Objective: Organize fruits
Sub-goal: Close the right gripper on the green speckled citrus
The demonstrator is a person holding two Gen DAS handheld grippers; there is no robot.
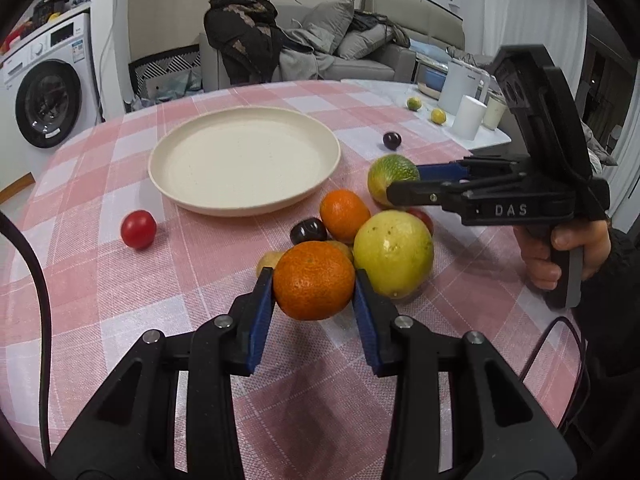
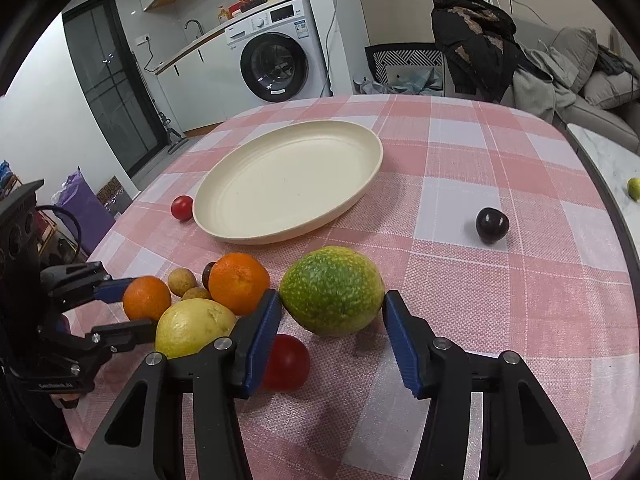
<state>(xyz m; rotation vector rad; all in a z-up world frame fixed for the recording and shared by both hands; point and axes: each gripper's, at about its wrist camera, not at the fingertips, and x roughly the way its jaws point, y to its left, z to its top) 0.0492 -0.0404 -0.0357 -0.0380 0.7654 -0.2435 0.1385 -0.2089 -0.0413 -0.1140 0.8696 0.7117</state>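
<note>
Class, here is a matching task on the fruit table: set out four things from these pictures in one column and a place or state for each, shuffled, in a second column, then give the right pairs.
Things:
1. plate
2. near orange
3. green fruit
4. lone plum

Places or states:
A. between the right gripper's blue pads
B. alone on the cloth, right of the plate in the right wrist view
C. gripped by the left gripper
D. holds no fruit

Pairs: 1-D, 2-C, 3-A, 4-B
</note>
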